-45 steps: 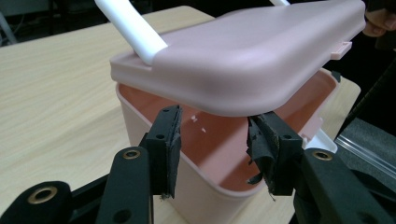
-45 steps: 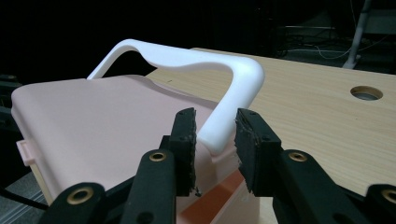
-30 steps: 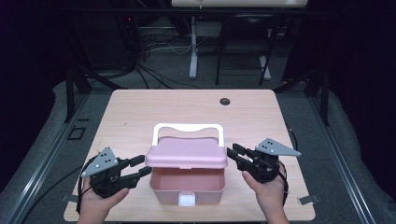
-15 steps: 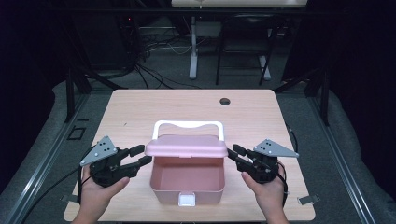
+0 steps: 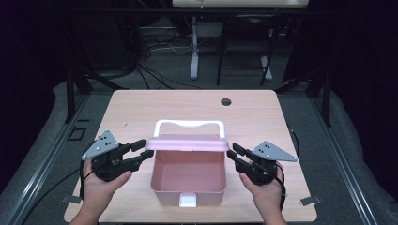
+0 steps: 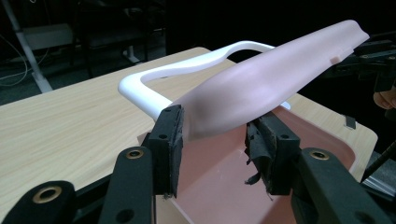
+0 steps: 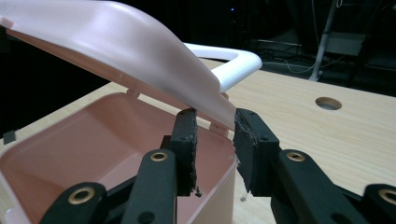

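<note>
We are gripping the smooth, curved pink plastic lid at both ends, the left gripper and right gripper each with padded black jaws narrowly parted around an edge. It is hanging tilted over the glossy rectangular box at the table's six o'clock, its white looped handle pointing toward twelve. We are holding the lid higher than half a second ago, baring more of the interior.

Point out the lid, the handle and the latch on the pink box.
lid (image 5: 187,143): high view, middle of its raised front edge.
handle (image 5: 188,123): high view, middle of the white bar.
latch (image 5: 188,201): high view, white tab on the front wall.
</note>
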Demonstrator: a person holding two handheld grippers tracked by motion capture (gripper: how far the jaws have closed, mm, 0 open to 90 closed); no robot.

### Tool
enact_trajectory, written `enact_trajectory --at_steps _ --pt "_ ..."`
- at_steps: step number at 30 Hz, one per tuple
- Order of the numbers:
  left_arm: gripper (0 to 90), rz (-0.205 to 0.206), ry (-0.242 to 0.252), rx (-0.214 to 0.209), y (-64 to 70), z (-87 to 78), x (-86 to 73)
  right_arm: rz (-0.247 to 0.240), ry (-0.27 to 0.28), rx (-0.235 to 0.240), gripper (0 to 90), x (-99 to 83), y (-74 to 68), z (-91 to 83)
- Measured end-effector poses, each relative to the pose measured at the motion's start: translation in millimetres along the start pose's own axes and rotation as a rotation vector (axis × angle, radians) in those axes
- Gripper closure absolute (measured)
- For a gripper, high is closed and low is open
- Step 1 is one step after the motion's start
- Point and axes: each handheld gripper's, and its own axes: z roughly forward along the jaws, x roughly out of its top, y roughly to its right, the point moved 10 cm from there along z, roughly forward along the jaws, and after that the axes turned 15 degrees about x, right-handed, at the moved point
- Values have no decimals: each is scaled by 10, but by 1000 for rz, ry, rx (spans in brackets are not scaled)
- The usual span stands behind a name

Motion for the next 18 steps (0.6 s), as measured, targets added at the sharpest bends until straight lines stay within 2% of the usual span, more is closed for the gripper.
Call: enact_trajectory --at_steps 10,18 --pt "567 2 -2 6 -41 43 59 -21 -21 -26 726 -18 52 141" --pt "567 -13 4 10 -61 75 52 -33 -9 -50 771 51 66 212"
